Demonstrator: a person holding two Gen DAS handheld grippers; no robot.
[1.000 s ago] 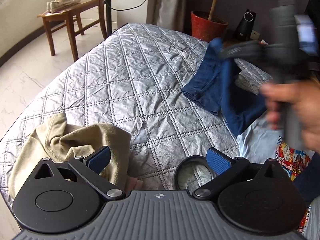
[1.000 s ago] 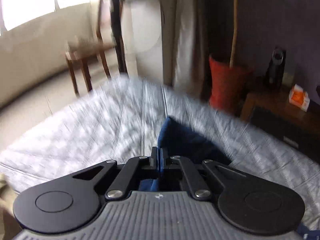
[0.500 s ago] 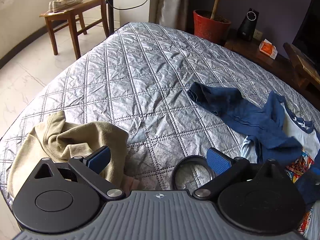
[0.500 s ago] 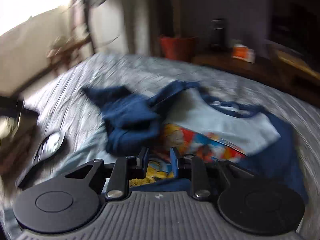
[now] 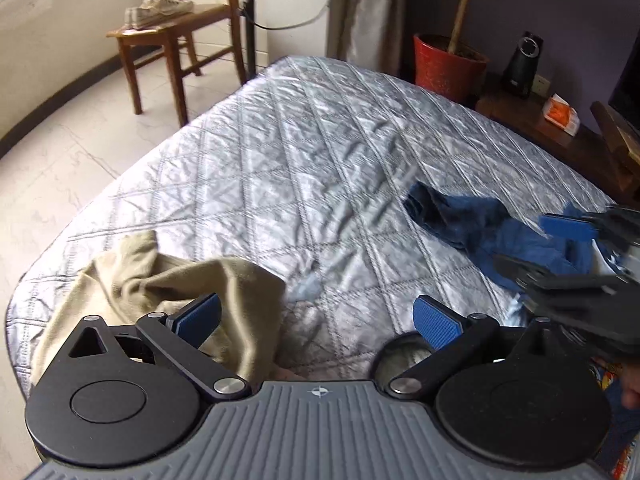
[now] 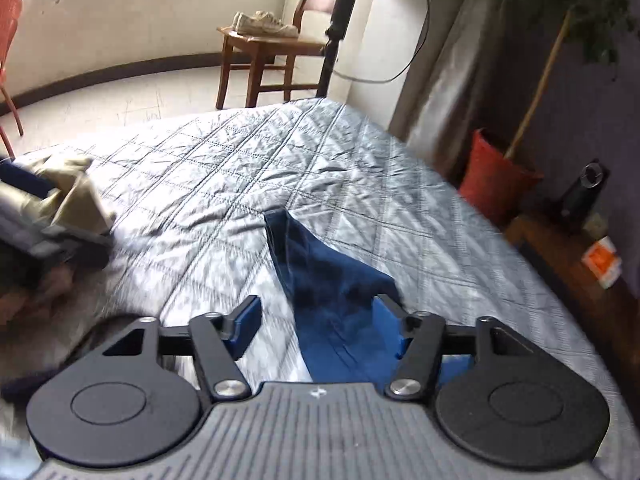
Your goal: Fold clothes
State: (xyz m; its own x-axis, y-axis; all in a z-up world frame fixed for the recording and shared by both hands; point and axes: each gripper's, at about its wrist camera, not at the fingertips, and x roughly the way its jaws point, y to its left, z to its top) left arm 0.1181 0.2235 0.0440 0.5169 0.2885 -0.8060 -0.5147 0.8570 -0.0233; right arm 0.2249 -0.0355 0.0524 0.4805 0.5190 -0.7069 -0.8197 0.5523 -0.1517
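Claws over clothes on the bed [image 5: 304, 168]
Right claw [image 6: 316, 322] opening, blue sleeve [image 6: 320, 280] loose between its pads; left claw [image 5: 316, 312] gapes wide, empty.

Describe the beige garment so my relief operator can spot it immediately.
Start at the grey quilted bed. At its near left corner, beside the left tool, lies the beige garment. It is the only tan, crumpled piece; the other clothing is a blue shirt on the right.
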